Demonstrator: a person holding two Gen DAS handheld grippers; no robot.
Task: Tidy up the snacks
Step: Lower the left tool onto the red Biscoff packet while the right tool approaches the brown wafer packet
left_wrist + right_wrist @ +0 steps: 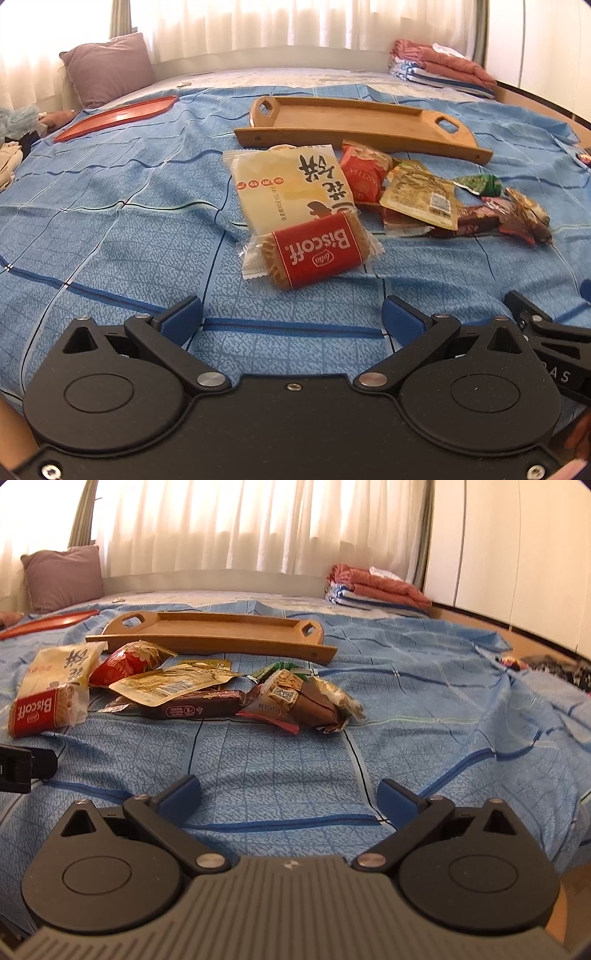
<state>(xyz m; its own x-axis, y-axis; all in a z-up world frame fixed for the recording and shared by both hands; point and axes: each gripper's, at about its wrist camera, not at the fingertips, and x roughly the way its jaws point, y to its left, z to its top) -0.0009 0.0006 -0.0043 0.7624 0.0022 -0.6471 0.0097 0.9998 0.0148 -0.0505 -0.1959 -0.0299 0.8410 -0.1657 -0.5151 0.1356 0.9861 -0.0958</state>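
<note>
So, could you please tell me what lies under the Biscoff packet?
The Biscoff packet rests on the near end of the pale yellow pastry packet, itself on the blue bedspread. Anything beneath the overlap is covered.

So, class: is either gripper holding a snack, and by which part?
Nothing is held. The left gripper and right gripper both have open, empty jaws, short of the snacks.

The black left gripper with blue-padded fingers point(292, 319) hangs low with its jaws spread wide, holding nothing. The grey-and-black right gripper point(289, 796) sits just beside it, equally agape and empty.
</note>
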